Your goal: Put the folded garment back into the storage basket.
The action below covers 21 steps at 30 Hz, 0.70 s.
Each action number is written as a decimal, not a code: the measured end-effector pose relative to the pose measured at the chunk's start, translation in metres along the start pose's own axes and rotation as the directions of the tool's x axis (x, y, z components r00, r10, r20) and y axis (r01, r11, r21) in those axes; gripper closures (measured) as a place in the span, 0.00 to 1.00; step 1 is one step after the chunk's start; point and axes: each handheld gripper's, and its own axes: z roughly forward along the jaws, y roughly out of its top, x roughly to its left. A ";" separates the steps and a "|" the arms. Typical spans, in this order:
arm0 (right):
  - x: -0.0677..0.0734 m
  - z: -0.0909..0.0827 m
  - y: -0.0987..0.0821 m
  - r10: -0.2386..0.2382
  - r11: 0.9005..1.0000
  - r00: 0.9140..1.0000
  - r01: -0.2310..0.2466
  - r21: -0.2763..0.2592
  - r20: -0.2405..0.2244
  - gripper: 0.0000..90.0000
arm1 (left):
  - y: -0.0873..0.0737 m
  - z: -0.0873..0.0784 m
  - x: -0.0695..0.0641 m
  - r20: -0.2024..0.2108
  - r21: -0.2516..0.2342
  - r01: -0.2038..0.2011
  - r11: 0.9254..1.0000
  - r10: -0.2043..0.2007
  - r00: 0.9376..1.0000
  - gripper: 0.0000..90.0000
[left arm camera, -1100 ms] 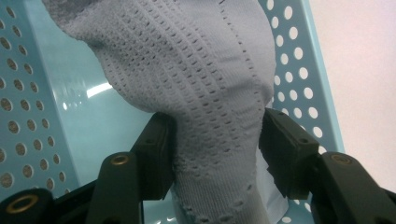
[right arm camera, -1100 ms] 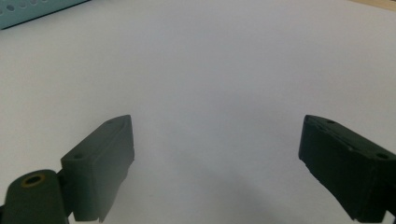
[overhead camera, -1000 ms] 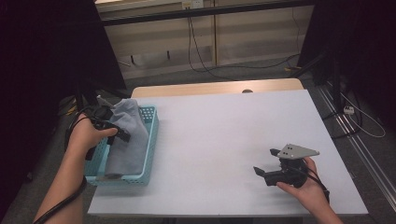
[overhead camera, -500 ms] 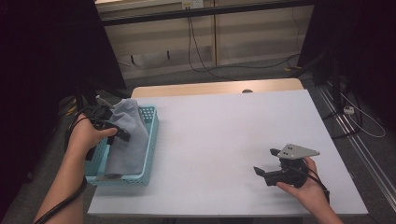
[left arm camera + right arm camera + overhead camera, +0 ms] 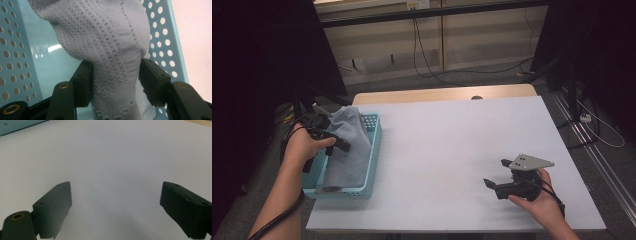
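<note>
A grey knitted cloth (image 5: 348, 145) lies in a light-blue perforated basket (image 5: 374, 150) at the table's left edge, its far end pulled up into a peak. My left gripper (image 5: 337, 140) reaches in from the left and is shut on that cloth. In the left gripper view both pads press the cloth (image 5: 110, 45) from either side of the left gripper (image 5: 115, 75), with the basket's wall (image 5: 162, 37) behind. Near the front right, my right gripper (image 5: 495, 173) rests in a hand, open. Between the spread jaws of the right gripper (image 5: 115, 202) is just the white tabletop (image 5: 112, 152).
The white table (image 5: 452, 135) stretches between basket and right hand. A wooden strip (image 5: 437, 93) runs along its far edge. Cables (image 5: 432, 60) lie on the floor beyond, and dark panels stand at both sides. A basket corner (image 5: 20, 126) shows far off in the right gripper view.
</note>
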 end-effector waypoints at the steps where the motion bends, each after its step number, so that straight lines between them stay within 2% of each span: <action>1: 0.000 0.000 0.000 -0.001 1.000 1.000 0.001 0.000 0.000 0.12 | 0.000 0.000 0.000 0.002 -0.001 0.005 1.000 -0.005 1.000 0.52; 5: 0.000 0.000 0.000 -0.001 1.000 1.000 0.001 0.000 0.000 0.12 | 0.000 0.000 0.000 0.000 -0.002 0.008 1.000 -0.008 1.000 0.52; 7: 0.000 0.000 0.000 -0.001 1.000 1.000 0.001 0.000 0.001 0.12 | 0.000 -0.001 0.002 0.003 0.018 -0.016 1.000 0.016 1.000 0.51; 8: 0.000 0.000 0.000 -0.001 1.000 1.000 0.001 0.000 0.001 0.12 | 0.000 -0.001 0.002 0.004 0.016 -0.013 1.000 0.013 1.000 0.51; 9: 0.000 0.000 0.000 -0.001 1.000 1.000 0.001 0.000 0.001 0.12 | 0.000 0.000 0.001 0.001 0.000 0.010 1.000 -0.010 1.000 0.51; 15: 0.000 0.000 0.000 -0.001 1.000 1.000 0.001 0.000 0.001 0.12 | -0.002 0.002 0.002 0.000 -0.011 0.021 1.000 -0.021 1.000 0.51; 21: 0.000 0.000 0.000 -0.001 1.000 1.000 0.001 0.001 0.000 0.12 | -0.002 0.003 0.004 0.002 0.000 0.015 1.000 -0.015 1.000 0.50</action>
